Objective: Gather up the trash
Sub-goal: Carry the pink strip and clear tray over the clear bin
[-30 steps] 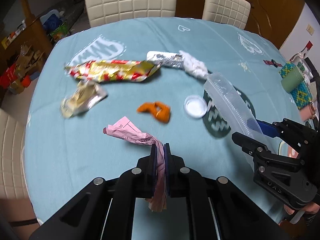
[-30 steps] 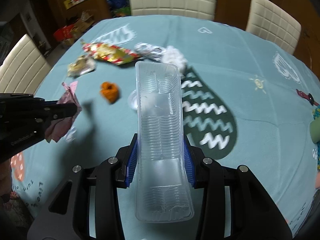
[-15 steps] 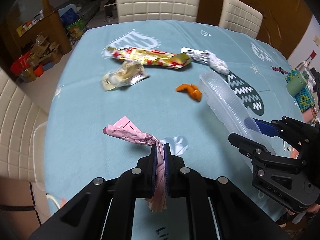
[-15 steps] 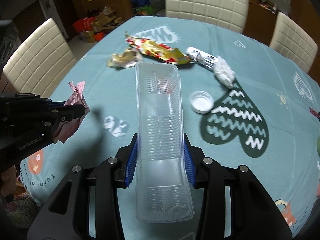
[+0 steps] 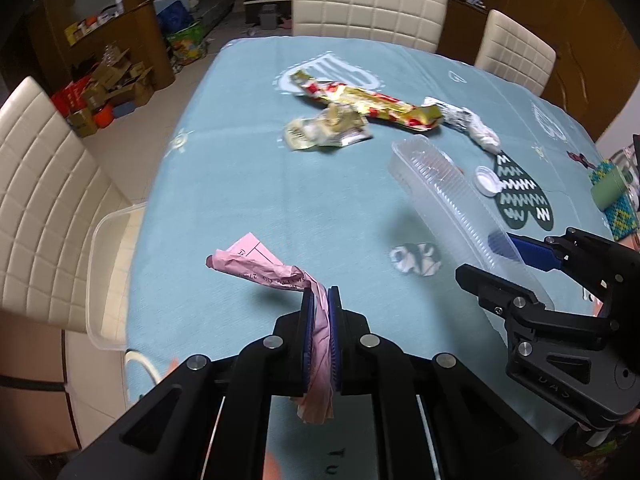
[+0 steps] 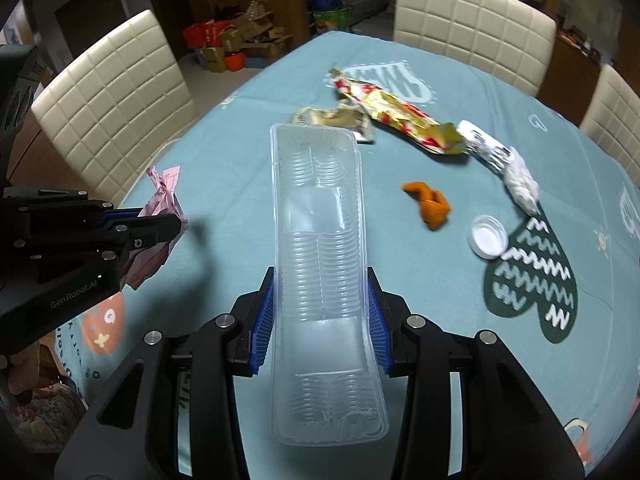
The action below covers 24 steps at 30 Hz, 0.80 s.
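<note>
Gripping a crumpled pink paper in my left claw, I have the pads pressed flat together on it, one end sticking out to the left and the other hanging below the fingers. My right claw is clamped across a long clear plastic tray, its blue pads squeezing the tray's two long sides while the tray juts out ahead, up off the bench. From the left wrist view that same right claw shows at the right edge with the tray slanting up and away from it.

The rest of the trash lies on the blue cloth farther off. A red and gold wrapper stretches across the far middle, with a crumpled gold packet touching its near left side. At the wrapper's right end sits a silver foil wrapper, and just beside that a wad of white tissue. Nearer, to the right of the tray, lies an orange peel, and right of it a white bottle cap at the edge of a dark heart pattern printed on the cloth.

Cream chairs stand around the bench. A clear plastic bin sits on the chair seat just off the bench's left edge, near my left claw.
</note>
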Tool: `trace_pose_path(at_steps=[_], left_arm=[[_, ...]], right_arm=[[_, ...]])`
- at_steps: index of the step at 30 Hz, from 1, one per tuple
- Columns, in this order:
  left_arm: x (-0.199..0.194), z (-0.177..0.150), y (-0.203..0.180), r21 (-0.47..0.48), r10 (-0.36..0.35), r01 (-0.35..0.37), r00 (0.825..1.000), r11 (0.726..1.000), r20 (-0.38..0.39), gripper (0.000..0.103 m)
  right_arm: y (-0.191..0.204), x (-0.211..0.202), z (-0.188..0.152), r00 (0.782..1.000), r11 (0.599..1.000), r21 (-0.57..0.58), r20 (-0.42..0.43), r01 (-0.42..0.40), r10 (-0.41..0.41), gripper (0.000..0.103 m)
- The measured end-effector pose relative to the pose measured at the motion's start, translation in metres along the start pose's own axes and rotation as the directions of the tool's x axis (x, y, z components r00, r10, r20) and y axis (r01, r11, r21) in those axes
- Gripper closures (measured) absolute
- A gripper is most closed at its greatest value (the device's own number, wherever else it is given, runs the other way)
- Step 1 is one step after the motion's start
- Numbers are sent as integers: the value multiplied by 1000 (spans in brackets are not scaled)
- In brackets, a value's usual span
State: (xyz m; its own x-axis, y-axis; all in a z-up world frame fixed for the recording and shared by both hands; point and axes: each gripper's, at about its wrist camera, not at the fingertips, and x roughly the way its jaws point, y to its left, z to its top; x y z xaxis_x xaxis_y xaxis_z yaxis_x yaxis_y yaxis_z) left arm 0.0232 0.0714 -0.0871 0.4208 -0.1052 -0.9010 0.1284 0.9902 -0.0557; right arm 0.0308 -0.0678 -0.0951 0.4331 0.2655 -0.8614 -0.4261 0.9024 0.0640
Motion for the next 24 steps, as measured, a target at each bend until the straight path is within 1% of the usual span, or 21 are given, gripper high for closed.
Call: trace_pose_path(at_steps=[14, 21, 24], left_arm=[[-10, -9, 56, -103, 44, -42, 999, 994, 14, 95], [-14, -13, 92, -164, 80, -77, 997, 983, 13, 95], [-15, -14, 113, -199, 103, -98, 995, 975, 11, 95]], right_arm=[[47, 13, 30, 999, 994, -104, -4, -36, 36, 59], [78, 26, 52, 998, 983, -170, -10, -68, 67, 59], [95, 35, 64, 997, 976, -200, -14, -83, 81, 59]])
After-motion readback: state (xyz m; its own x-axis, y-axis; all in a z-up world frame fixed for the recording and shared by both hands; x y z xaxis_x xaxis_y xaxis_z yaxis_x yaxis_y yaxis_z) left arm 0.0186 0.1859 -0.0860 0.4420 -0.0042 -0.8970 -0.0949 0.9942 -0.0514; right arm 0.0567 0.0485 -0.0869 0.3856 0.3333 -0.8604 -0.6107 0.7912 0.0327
